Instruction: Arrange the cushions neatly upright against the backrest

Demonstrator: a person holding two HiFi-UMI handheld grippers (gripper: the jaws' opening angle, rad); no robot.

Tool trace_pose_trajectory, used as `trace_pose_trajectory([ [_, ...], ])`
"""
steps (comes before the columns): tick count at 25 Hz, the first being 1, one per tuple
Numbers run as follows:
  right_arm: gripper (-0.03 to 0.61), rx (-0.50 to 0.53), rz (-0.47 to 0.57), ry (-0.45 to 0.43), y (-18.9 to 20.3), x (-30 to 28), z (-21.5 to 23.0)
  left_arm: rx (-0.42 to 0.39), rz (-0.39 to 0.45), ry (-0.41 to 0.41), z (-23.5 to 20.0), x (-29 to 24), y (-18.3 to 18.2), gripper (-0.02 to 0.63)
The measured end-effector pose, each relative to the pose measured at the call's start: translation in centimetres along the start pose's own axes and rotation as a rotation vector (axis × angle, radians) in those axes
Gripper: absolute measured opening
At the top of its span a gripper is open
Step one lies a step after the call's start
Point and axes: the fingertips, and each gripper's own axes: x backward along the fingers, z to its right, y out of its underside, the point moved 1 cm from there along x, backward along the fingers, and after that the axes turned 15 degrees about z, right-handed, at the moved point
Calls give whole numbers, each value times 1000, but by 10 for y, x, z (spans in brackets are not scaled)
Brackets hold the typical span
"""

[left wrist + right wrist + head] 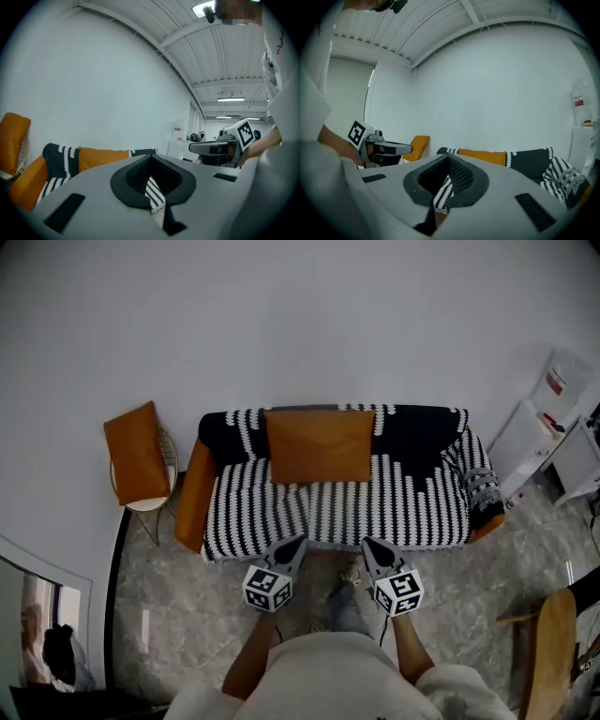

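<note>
L gripper [296,546] and R gripper [368,546]: both jaw pairs closed tight, nothing clamped; only the striped sofa cover shows through the gap btwn the pads. Both tips sit just short of the front edge of the sofa [412,507]. Progress, est.: partial. Done: one orange cushion [319,446] stands upright against the backrest [417,427], ahead of the L gripper, beyond the seat. Left to do: a second orange cushion [136,454] leans on a side chair [155,506], well apart to the left of the L gripper, off the sofa; a black-and-white patterned cushion [480,486] sits at the armrest end, ahead and right of the R gripper, apparently not square to the backrest. Writing: the cubes carry square markers only, no text; a red label on a container [579,101], far right of the R gripper, is too small to read.
</note>
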Motion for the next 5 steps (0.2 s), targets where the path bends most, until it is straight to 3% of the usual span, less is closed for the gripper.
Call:
trace_pose_trajectory([
  [5, 28, -1, 2, 7, -1, 1, 2, -10, 1, 7, 3, -3, -4, 29],
])
